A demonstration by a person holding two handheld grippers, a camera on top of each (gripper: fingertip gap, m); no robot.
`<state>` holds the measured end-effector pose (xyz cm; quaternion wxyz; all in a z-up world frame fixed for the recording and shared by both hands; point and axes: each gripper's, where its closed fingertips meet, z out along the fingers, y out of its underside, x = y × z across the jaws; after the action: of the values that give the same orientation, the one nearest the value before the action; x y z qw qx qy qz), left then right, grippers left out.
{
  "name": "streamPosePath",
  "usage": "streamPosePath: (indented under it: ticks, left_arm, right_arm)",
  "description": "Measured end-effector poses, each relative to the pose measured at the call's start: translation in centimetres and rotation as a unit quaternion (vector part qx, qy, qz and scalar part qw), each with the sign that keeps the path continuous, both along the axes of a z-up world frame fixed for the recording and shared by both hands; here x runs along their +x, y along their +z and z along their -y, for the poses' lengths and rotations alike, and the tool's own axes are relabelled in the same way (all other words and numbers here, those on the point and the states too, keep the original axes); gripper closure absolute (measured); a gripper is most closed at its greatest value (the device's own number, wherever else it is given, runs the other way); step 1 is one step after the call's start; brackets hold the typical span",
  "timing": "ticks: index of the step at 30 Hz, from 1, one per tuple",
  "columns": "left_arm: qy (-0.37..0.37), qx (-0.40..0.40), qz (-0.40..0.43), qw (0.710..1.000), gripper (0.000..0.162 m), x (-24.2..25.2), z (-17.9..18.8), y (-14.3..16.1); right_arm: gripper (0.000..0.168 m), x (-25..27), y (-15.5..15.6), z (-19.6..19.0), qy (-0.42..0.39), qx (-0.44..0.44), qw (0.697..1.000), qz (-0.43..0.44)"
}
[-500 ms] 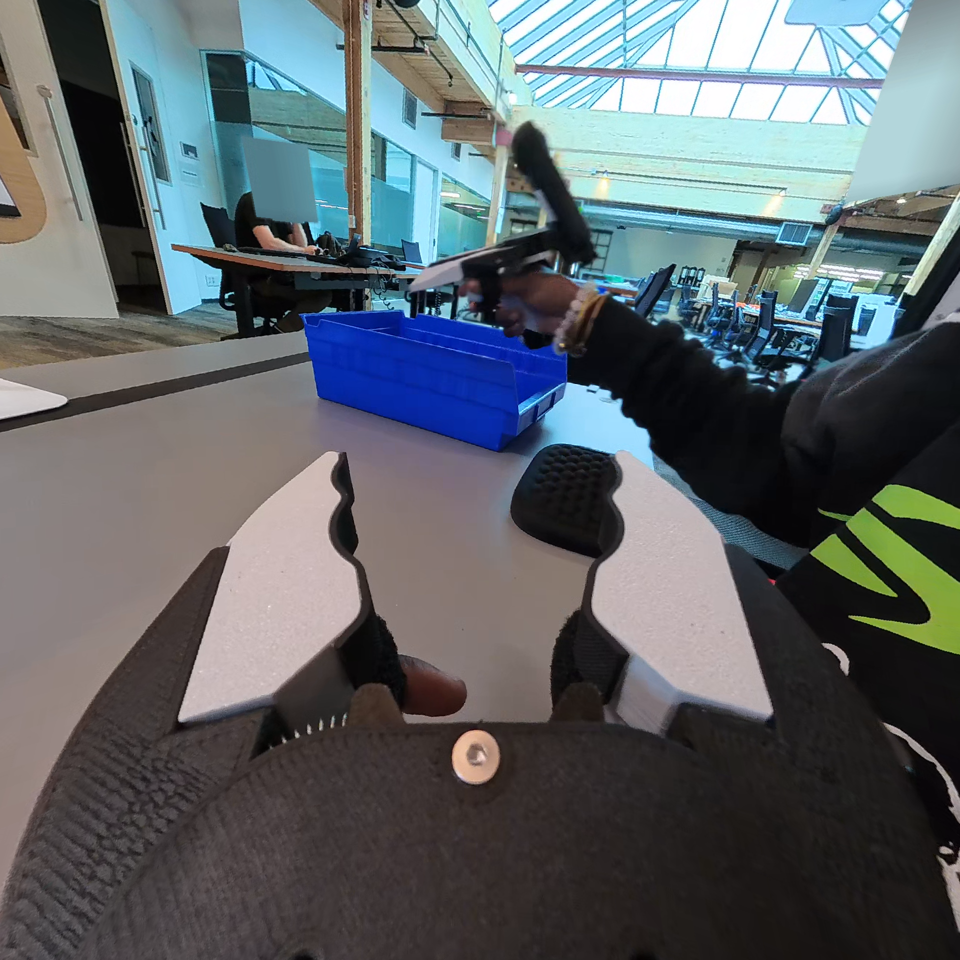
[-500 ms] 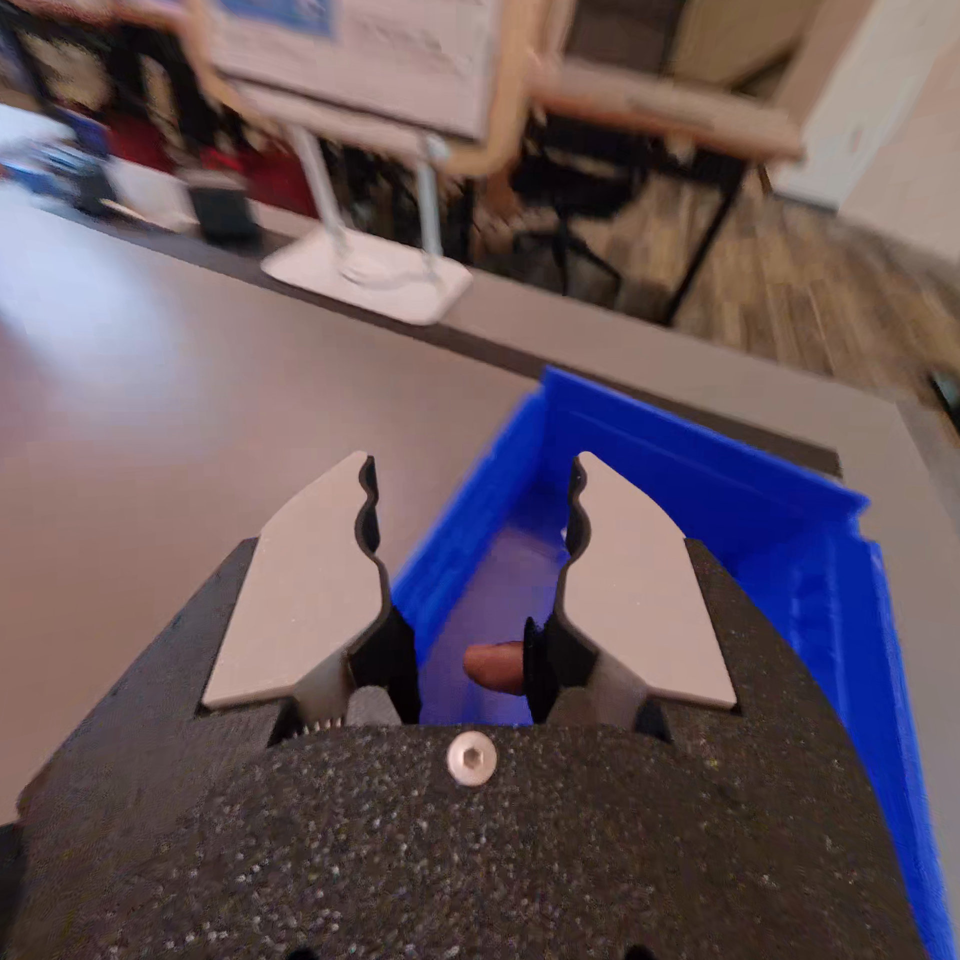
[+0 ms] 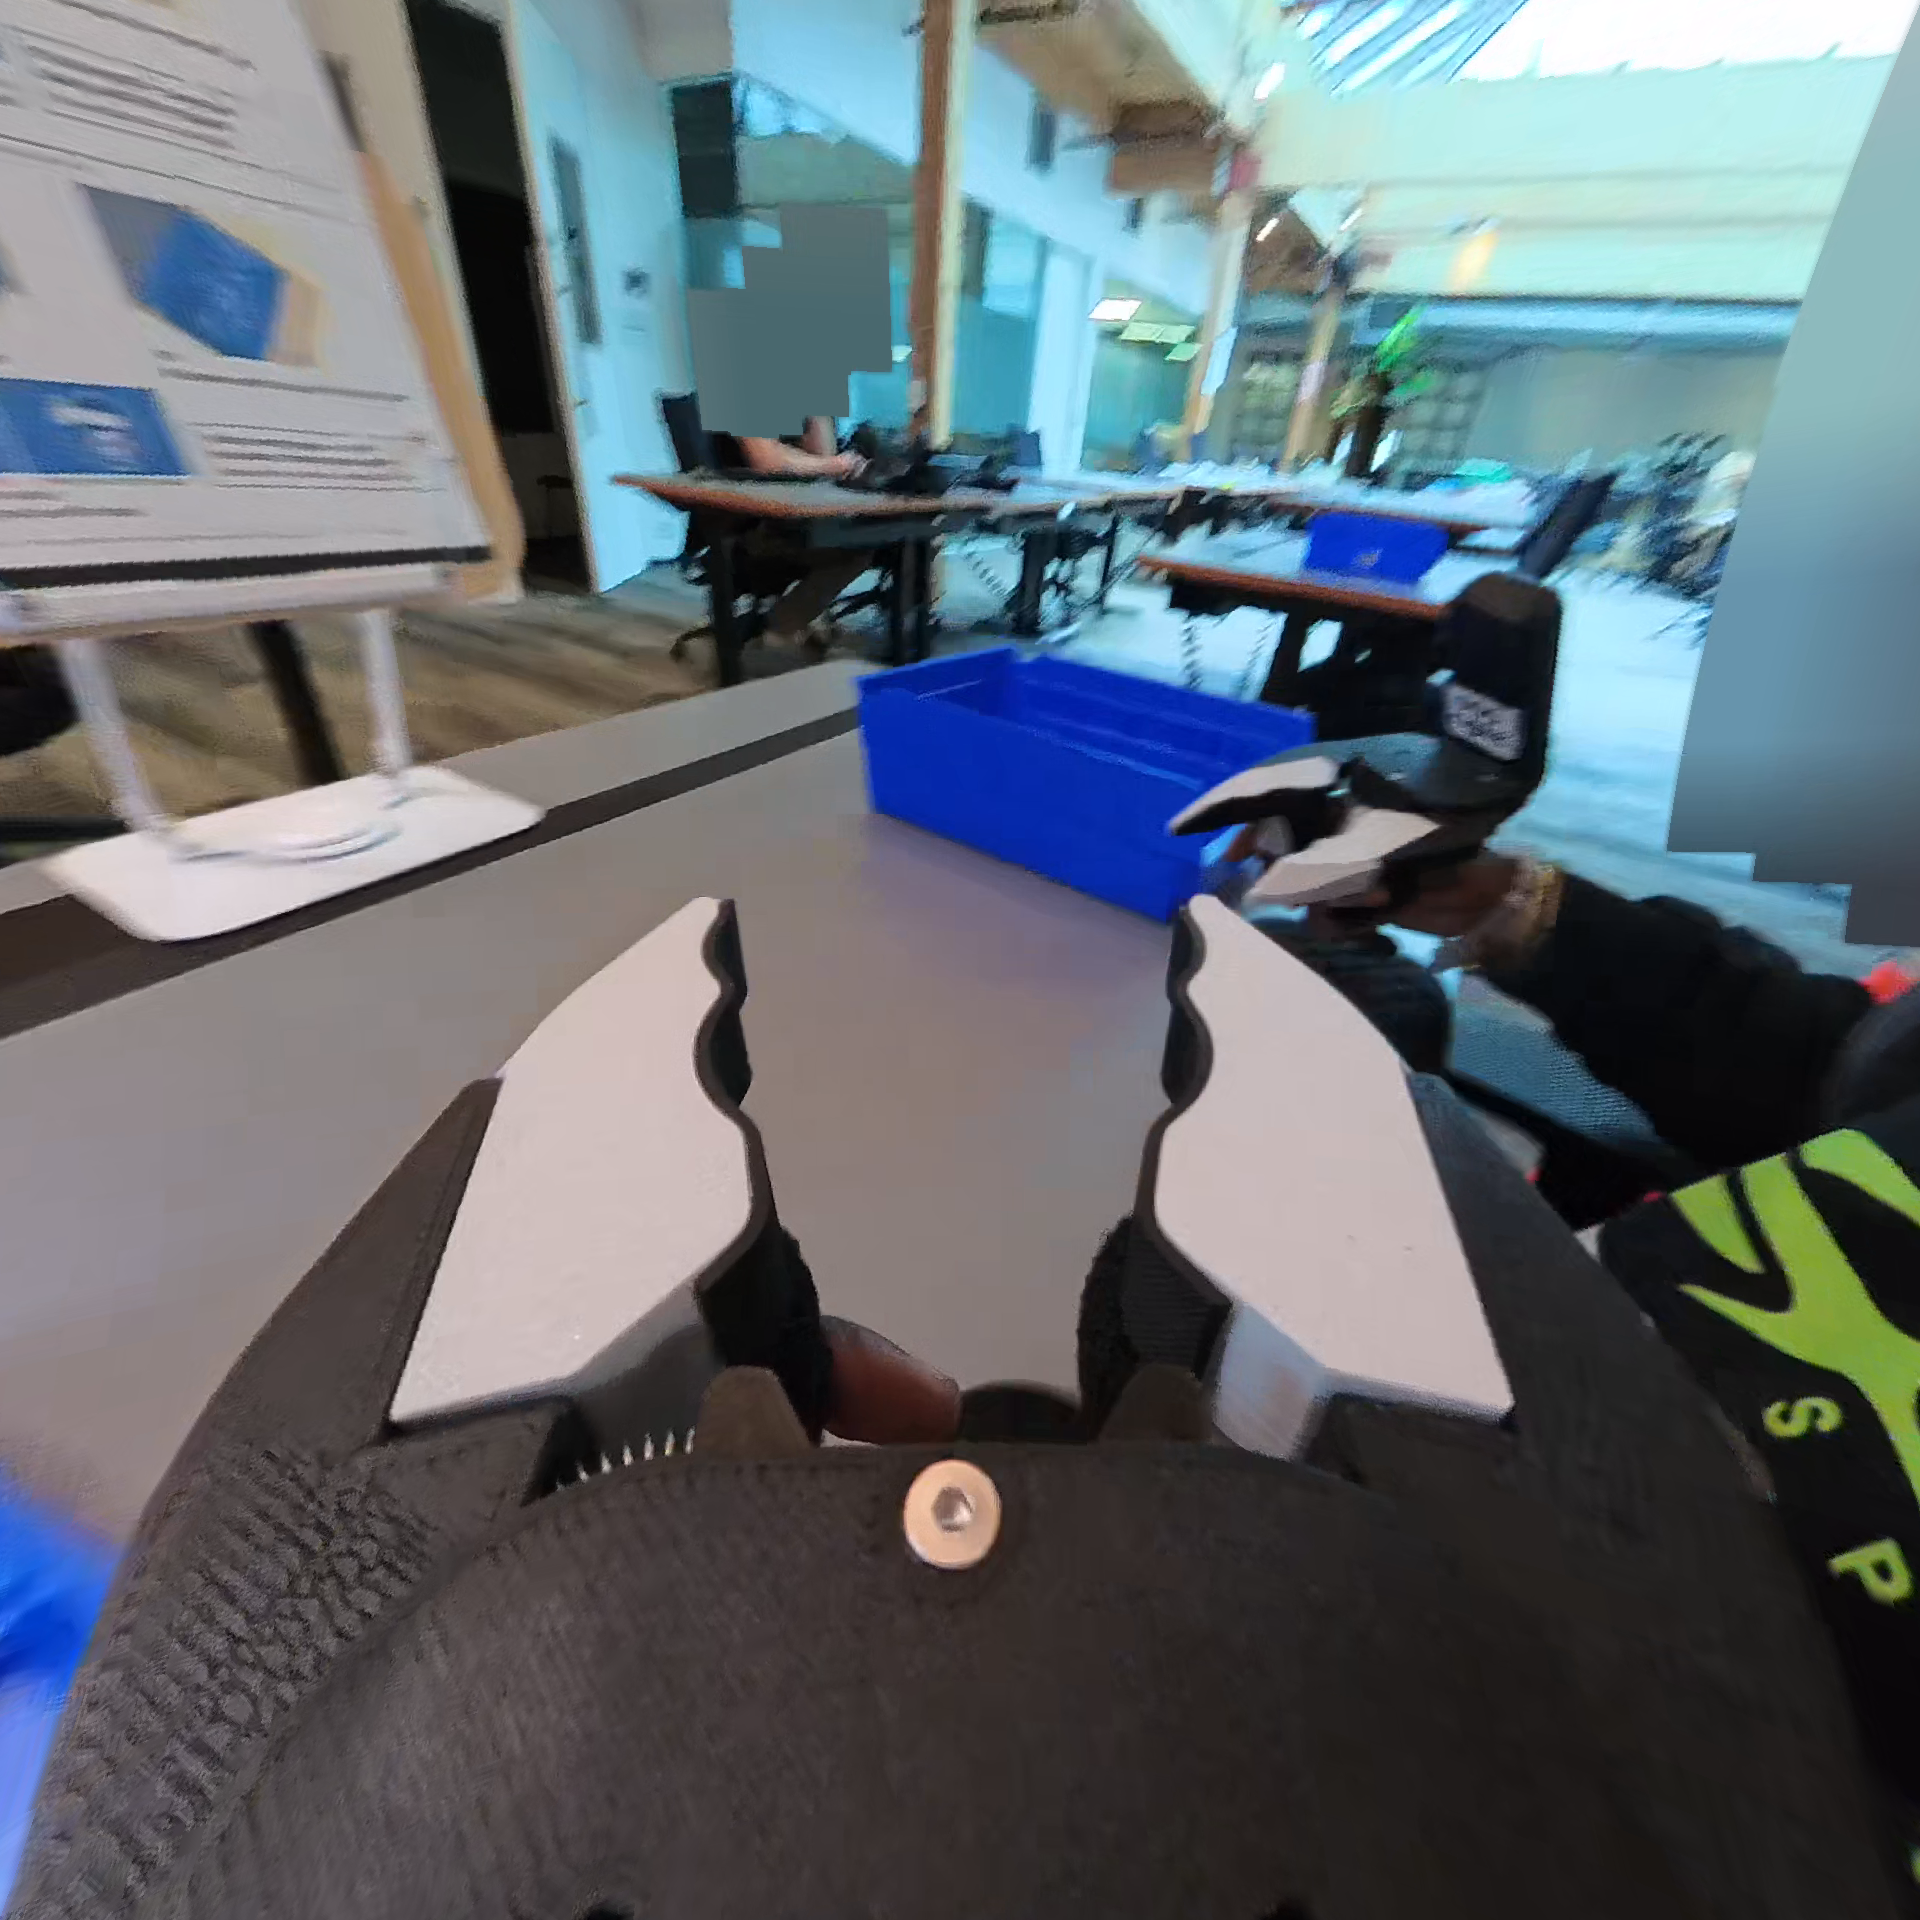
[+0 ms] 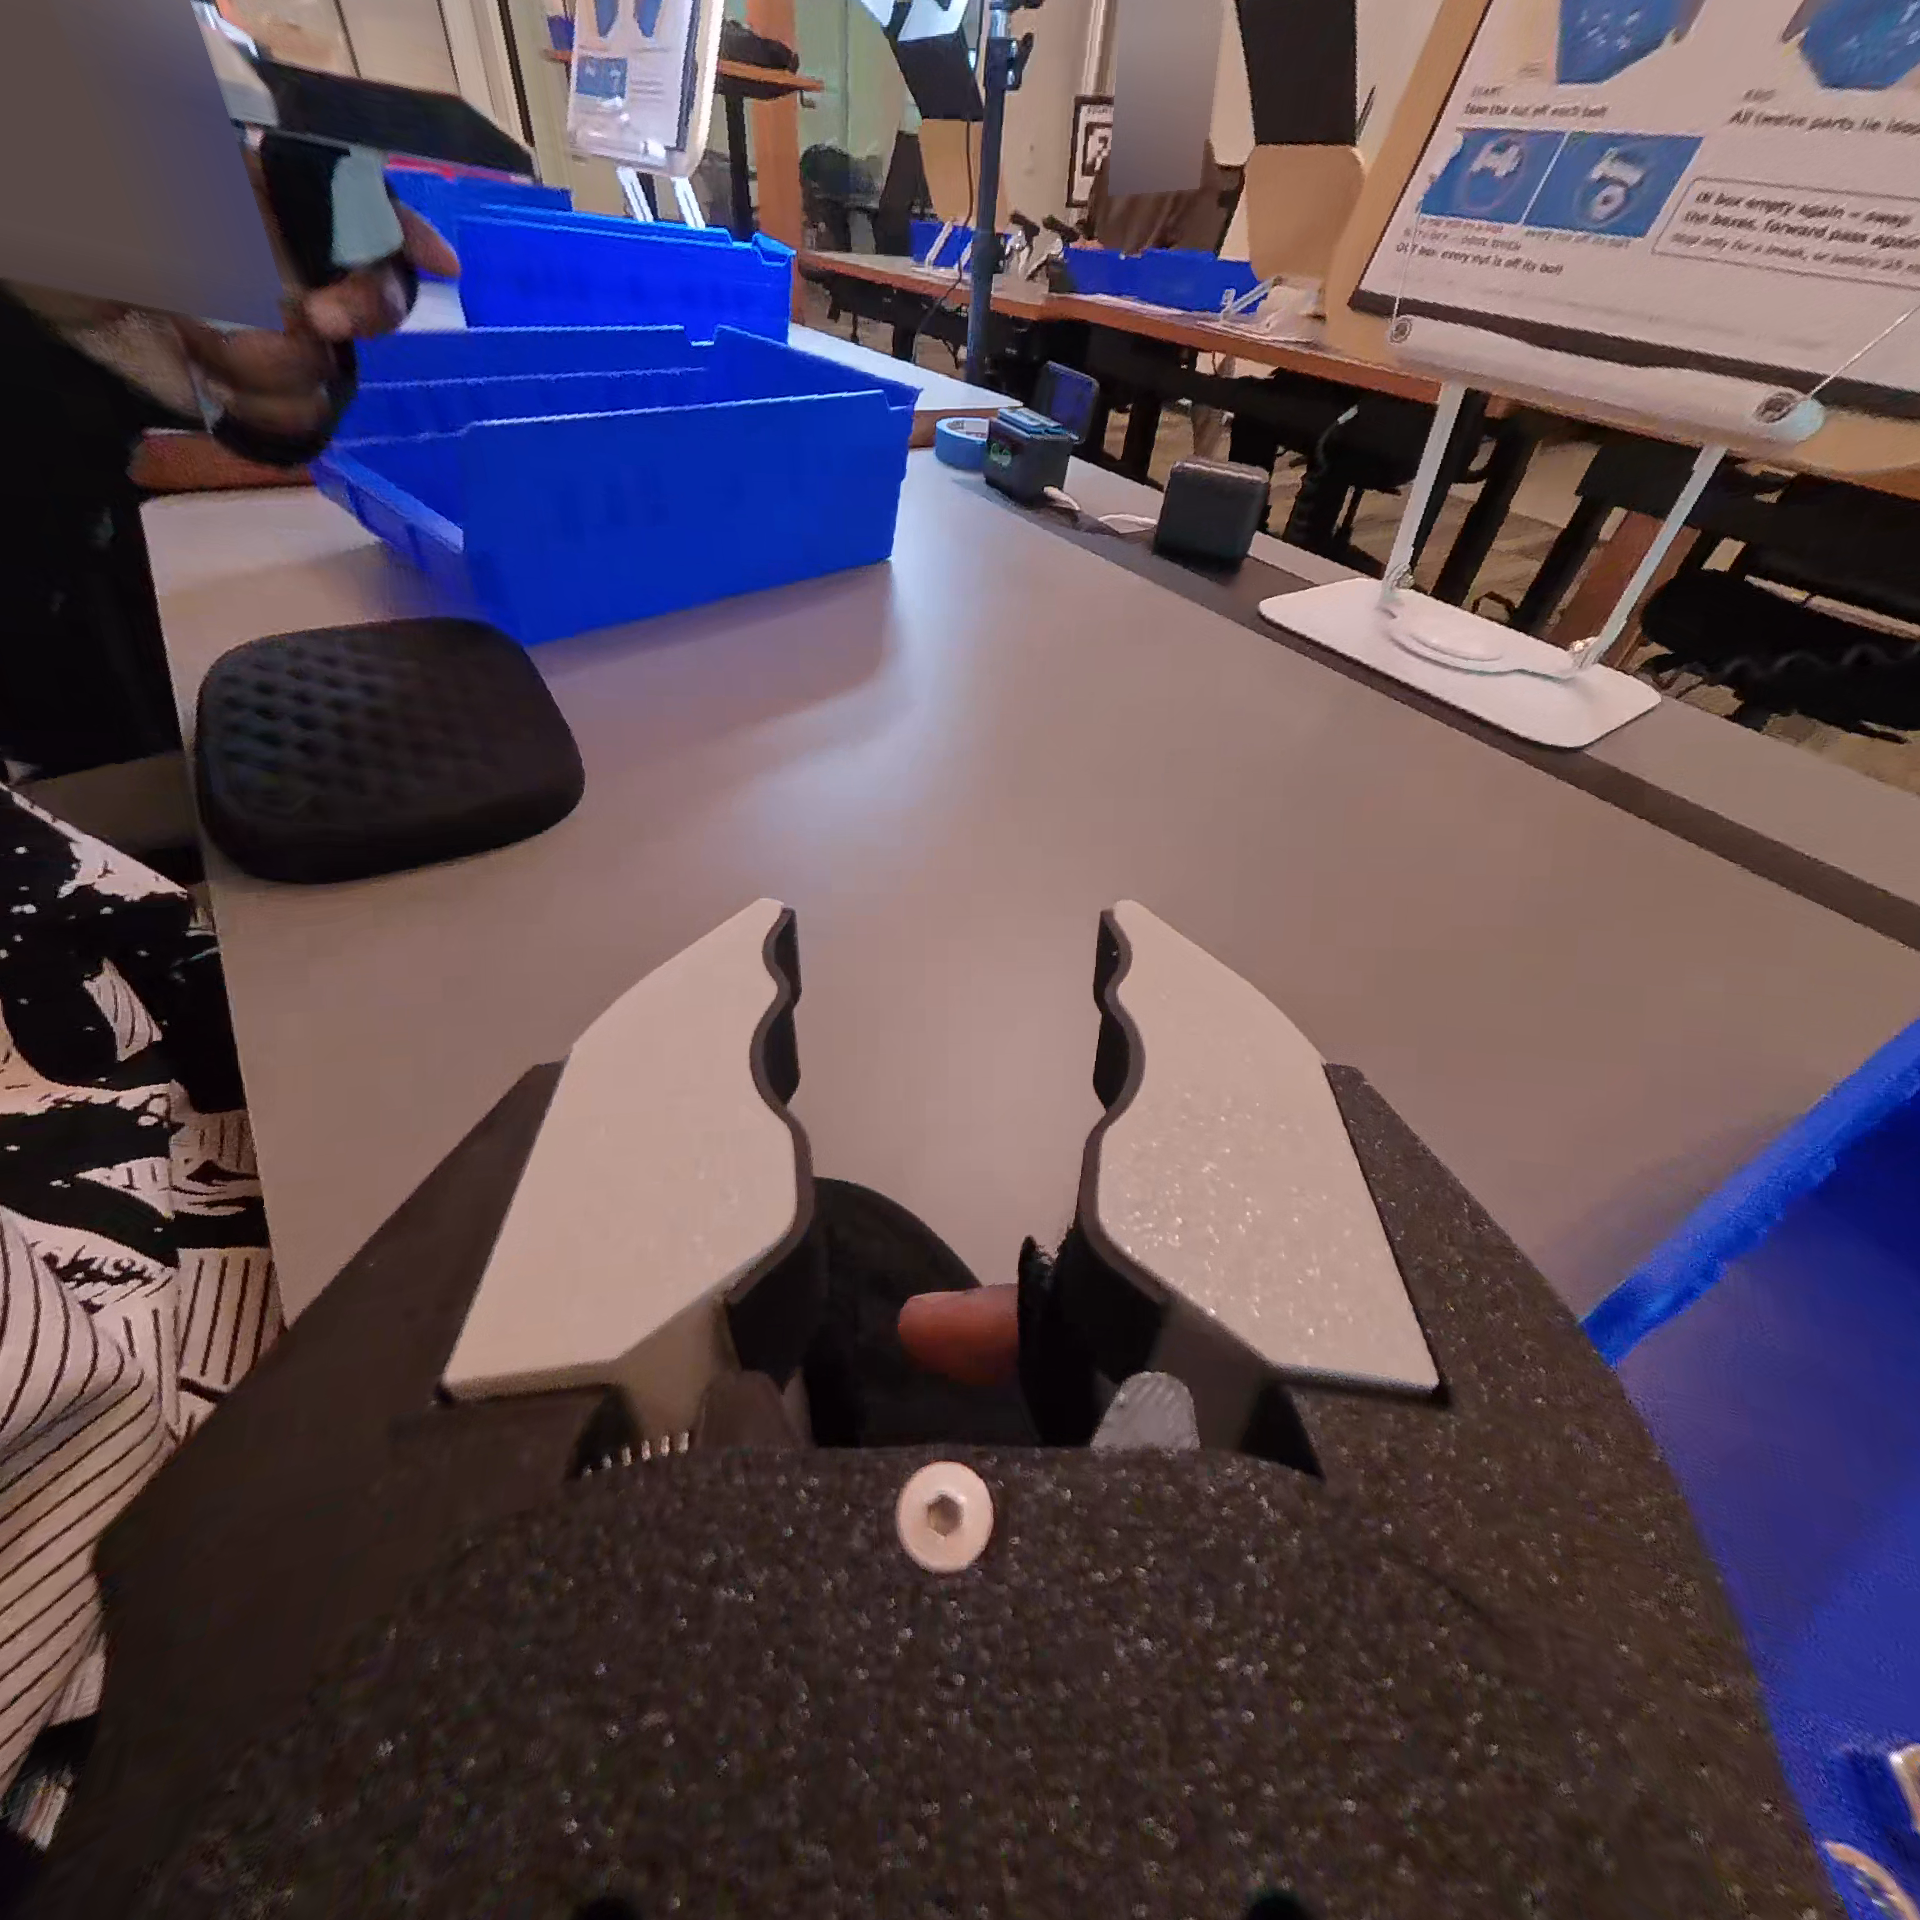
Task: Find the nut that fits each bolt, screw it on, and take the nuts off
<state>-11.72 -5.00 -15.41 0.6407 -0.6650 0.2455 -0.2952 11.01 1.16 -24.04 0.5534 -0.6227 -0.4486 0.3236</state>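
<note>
My left gripper [image 3: 956, 920] is open and empty, low over the grey table [image 3: 312, 1122]. A blue bin [image 3: 1039, 769] stands ahead of it to the right. My right gripper [image 4: 945, 925] is open and empty over the table's near edge. It also shows in the left wrist view [image 3: 1216, 860], held by a hand at the bin's near right corner. This bin's wall [image 4: 1766, 1184] is at the right edge, with blurred metal parts [image 4: 1886, 1787] inside. A hand holds the left gripper's body [image 4: 322, 208] over a second blue bin [image 4: 644, 478] at the far left. No nut or bolt shows clearly.
A black padded rest [image 4: 384, 743] lies at the table's near edge, left. A white sign stand [image 4: 1455, 655] is at the far right, also in the left wrist view [image 3: 301, 842]. Small black devices [image 4: 1210, 509] and a blue tape roll [image 4: 961, 436] sit along the back. My right fingertips sit around 25 centimetres from my left ones.
My right gripper has come down from above the bin and turned to face across the table, its fingers wider apart. My left gripper has swung left, bringing the sign stand into view.
</note>
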Motion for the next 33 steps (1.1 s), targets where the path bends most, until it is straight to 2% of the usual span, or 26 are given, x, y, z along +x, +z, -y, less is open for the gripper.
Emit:
streamPosePath:
  ticks: [3, 5, 9, 12, 18, 20, 24, 29, 33]
  left_arm:
    - [0.078, -0.043, -0.069, 0.994, 0.084, -6.2, -1.8, 0.7]
    - [0.137, -0.097, -0.116, 0.979, 0.085, -10.9, -3.5, -0.2]
    - [0.207, -0.250, -0.209, 0.922, 0.088, -19.0, -6.6, -4.8]
    - [0.229, -0.315, -0.256, 0.885, 0.094, -22.7, -8.6, -7.6]
    - [0.208, -0.422, -0.280, 0.837, 0.108, -25.9, -10.9, -13.2]
    - [0.216, -0.436, -0.279, 0.828, 0.117, -26.9, -11.5, -14.4]
    - [0.214, -0.466, -0.282, 0.811, 0.120, -27.8, -11.6, -16.4]
    - [0.199, -0.466, -0.299, 0.809, 0.127, -27.5, -11.5, -17.4]
    - [0.185, -0.469, -0.305, 0.808, 0.146, -27.1, -11.4, -17.9]
  right_arm:
    - [0.115, 0.1, -0.3, 0.0, -0.003, -0.008, 1.000, -0.019]
    - [0.115, 0.2, -0.5, -0.1, -0.006, -0.014, 1.000, -0.028]
    - [0.116, 0.3, -0.4, 0.0, -0.006, -0.013, 0.999, -0.035]
    - [0.116, 0.2, -0.9, 0.0, -0.002, -0.020, 0.999, -0.026]
    - [0.116, 0.2, -1.0, -0.1, 0.002, -0.031, 0.999, -0.033]
    - [0.117, 0.4, -0.7, -0.2, -0.001, -0.033, 0.998, -0.045]
    - [0.117, 0.7, -0.6, -0.4, -0.003, -0.043, 0.997, -0.057]
    - [0.117, 0.8, -0.6, -0.5, -0.004, -0.048, 0.997, -0.062]
    - [0.117, 0.8, -0.6, -0.6, -0.005, -0.051, 0.997, -0.062]
